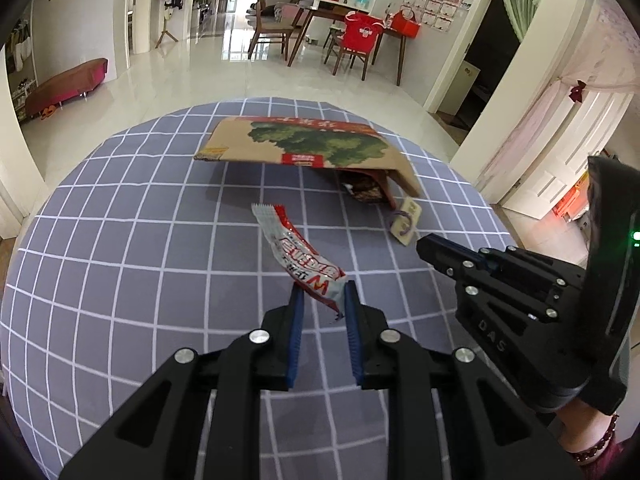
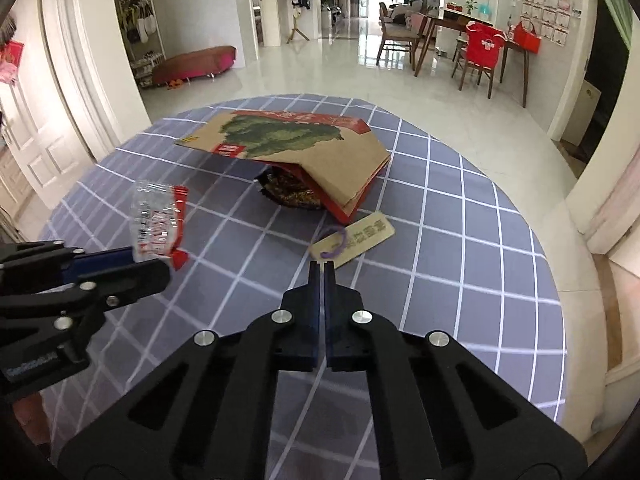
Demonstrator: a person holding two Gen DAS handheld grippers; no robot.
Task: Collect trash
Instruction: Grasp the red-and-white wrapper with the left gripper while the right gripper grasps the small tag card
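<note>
On a round desk point(image 2: 480, 240) under a grey-blue cloth with a white grid, the left tongs point(image 1: 323, 292) grasp a crinkled red-and-clear plastic snack wrapper point(image 1: 298, 254), lifted off the cloth. Behind sits a flattened brown cardboard box with green print point(image 2: 288, 140), propped over a dark crumpled packet point(image 2: 288, 192). The right tongs point(image 2: 322, 266) are clenched empty, just short of a beige tag with a purple loop point(image 2: 356, 236).

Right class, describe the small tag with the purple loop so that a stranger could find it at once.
Start at the round table with the grey checked cloth, then find the folded cardboard box in the middle. Just off the box's near corner lies the tag: a flat, pale beige card with printed characters, the only thing here bearing a purple loop.
</note>
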